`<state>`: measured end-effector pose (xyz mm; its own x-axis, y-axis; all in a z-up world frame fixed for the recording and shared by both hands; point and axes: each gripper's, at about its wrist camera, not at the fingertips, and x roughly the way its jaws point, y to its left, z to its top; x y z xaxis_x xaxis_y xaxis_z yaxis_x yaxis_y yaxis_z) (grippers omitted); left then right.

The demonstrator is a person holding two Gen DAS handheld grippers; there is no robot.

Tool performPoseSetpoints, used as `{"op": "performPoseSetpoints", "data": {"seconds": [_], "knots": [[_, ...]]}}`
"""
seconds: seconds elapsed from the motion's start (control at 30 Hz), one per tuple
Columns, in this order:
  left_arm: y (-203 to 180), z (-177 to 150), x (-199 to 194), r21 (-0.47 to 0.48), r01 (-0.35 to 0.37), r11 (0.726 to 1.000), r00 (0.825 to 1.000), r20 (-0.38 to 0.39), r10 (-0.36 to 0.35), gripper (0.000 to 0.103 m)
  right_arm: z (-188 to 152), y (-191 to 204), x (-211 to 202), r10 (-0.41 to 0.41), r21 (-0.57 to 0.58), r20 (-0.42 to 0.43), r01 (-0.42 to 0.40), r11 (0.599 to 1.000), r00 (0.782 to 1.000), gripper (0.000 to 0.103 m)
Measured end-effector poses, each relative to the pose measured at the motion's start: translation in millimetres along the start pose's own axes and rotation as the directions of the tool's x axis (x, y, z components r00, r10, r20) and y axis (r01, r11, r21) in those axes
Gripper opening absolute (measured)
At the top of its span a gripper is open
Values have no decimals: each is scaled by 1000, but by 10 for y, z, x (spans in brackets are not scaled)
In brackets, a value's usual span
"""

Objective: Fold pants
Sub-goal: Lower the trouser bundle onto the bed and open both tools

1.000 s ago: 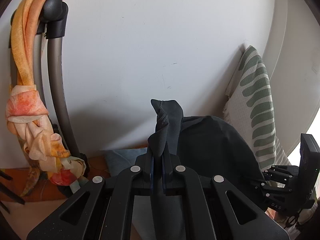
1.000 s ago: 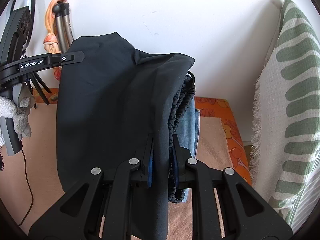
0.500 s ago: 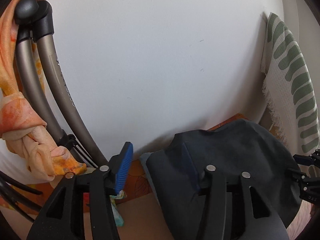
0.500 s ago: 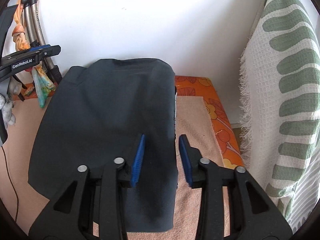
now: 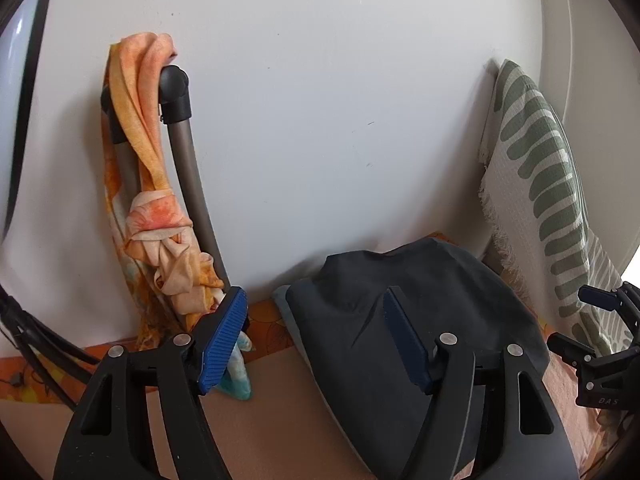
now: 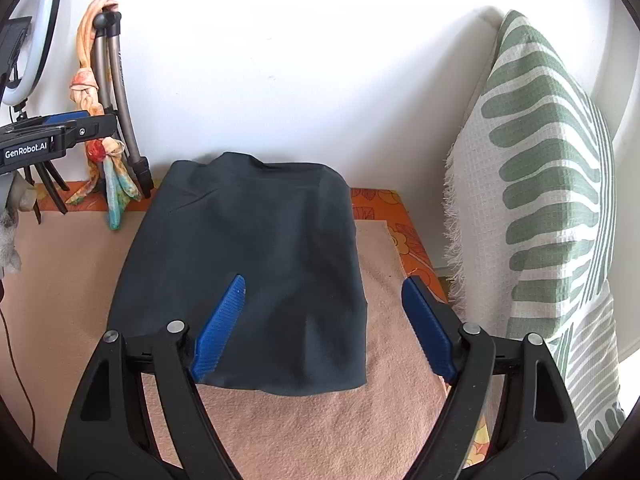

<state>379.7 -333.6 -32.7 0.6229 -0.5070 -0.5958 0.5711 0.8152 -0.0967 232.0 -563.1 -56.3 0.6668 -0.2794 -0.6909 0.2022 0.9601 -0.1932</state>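
Note:
The dark pants (image 6: 248, 260) lie folded in a flat stack on the peach cloth, their far edge close to the wall. My right gripper (image 6: 325, 279) hovers over their near right corner. Its jaws are opening wide and its blue pads (image 6: 218, 328) touch nothing. In the left wrist view the pants (image 5: 440, 300) lie to the right, partly behind the right finger. My left gripper (image 5: 314, 290) is off their left edge, its jaws opening with nothing between them. Each gripper also shows in the other's view: the left gripper (image 6: 52, 136) and the right gripper (image 5: 592, 320).
Tripod legs (image 5: 188, 200) wrapped in an orange scarf (image 5: 160, 216) stand at the back left by the wall. A green-striped pillow (image 6: 540, 160) rises along the right side. A ring light (image 6: 24, 40) is at far left. An orange floral cloth (image 6: 396, 216) shows beyond the peach cover (image 6: 320, 420).
Both grippers let go of the pants and opened. The pants dropped from hanging into a flat folded stack. Both grippers drew back and up from it.

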Motion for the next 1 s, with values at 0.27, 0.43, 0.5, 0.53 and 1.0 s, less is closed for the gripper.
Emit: {"op": "performPoseSetpoints", "data": {"seconds": [0.27,0.43,0.5,0.53,1.0], "knots": [[107,-186,-690,-41,9,999,1000,20,-8,78,-18,277,-703,2,-9,83,-1,1000,997,94],[148,-348,-1153,-81,27,996,999,32,-24,79,-88,440,-1134,11,-9,132,-10,1000,991,98],[138,-419,-1339,-79,26,997,999,46,-22,79,-135,521,-1304,10,-17,154,-7,1000,988,98],[129,-450,-1418,-75,29,997,998,51,-25,80,-168,556,-1384,10,-18,161,-7,1000,987,99],[-74,-1045,-2328,7,43,999,995,92,-44,86,-684,973,-2021,23,12,209,-26,1000,978,102]]}}
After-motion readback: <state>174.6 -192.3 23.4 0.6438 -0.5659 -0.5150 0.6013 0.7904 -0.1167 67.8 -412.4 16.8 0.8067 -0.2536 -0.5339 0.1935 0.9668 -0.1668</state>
